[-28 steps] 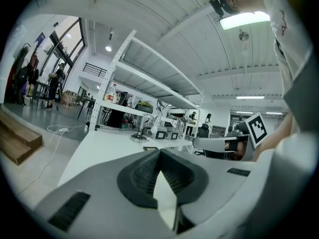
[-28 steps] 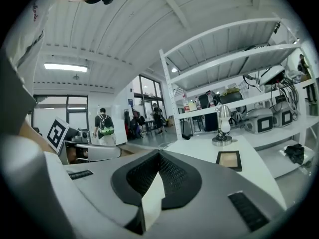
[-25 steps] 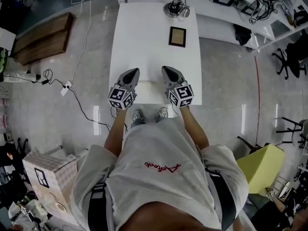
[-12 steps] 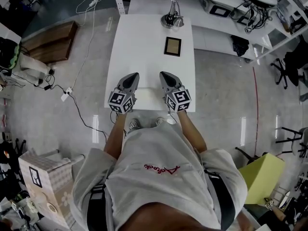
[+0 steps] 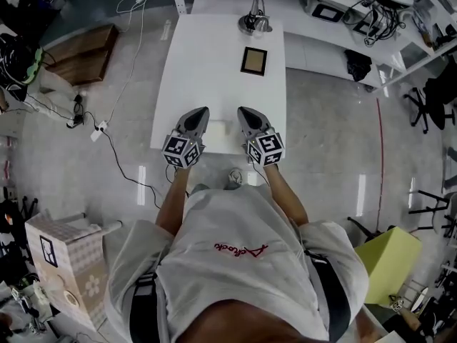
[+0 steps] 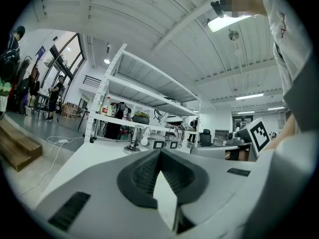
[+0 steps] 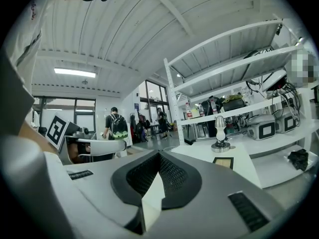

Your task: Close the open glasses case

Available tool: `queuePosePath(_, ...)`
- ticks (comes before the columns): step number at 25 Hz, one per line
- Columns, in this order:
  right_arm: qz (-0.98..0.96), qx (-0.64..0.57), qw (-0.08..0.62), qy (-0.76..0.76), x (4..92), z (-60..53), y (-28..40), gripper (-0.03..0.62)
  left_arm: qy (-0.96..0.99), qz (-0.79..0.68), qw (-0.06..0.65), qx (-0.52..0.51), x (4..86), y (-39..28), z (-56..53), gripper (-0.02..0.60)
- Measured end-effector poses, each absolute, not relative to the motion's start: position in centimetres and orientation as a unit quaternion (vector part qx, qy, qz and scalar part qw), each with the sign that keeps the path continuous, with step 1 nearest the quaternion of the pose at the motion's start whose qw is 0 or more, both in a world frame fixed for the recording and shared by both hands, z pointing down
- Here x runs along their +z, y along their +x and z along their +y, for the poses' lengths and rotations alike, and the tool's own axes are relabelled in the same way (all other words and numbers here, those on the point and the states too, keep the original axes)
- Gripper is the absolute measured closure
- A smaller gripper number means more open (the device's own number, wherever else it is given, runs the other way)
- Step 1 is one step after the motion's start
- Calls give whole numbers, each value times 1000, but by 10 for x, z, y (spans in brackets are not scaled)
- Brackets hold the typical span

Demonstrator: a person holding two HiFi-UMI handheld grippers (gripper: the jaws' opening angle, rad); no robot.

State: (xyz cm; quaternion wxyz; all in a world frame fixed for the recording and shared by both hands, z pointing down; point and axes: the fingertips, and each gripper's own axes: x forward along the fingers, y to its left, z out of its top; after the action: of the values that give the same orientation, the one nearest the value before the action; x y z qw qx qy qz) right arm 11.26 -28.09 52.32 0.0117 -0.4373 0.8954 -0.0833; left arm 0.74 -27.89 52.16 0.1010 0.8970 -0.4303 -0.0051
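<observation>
A white table [image 5: 214, 63] stands in front of me. On its far half lies a flat rectangle with a dark rim and a tan inside [image 5: 253, 61], apparently the open glasses case; it also shows small in the right gripper view [image 7: 223, 162]. My left gripper [image 5: 198, 112] and right gripper [image 5: 243, 111] hover side by side over the table's near edge, well short of the case. In both gripper views the jaws meet at the tip with nothing between them, left [image 6: 159, 151] and right [image 7: 159, 154]. A pale, faint rectangle [image 5: 226, 128] lies between the grippers; what it is I cannot tell.
A metal lamp-like stand [image 5: 255, 21] sits at the table's far edge. Shelving with equipment [image 5: 371, 6] runs behind and to the right. Cables [image 5: 107, 131] and a wooden bench [image 5: 86, 54] are on the floor at left. A cardboard box [image 5: 61, 259] stands lower left.
The head view has shifted a little, so the table sits slightly differently in frame. Both grippers stay shut, side by side over the near edge.
</observation>
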Motion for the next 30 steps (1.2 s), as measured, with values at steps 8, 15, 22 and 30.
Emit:
queuePosePath(8, 890, -77, 7, -450, 518, -246, 98, 579, 903, -418, 98, -12, 517, -7, -248, 554)
queuePosePath(15, 886, -68, 7, -458, 518, -190, 71, 579, 906, -410, 108, -8, 526, -37, -193, 554)
queuePosePath(22, 879, -72, 3, -471, 522, -135, 59, 579, 909, -401, 111, -8, 530, -47, -140, 555)
queuePosePath(30, 874, -76, -1, -481, 527, -88, 51, 579, 912, -394, 116, -5, 537, -48, -90, 554)
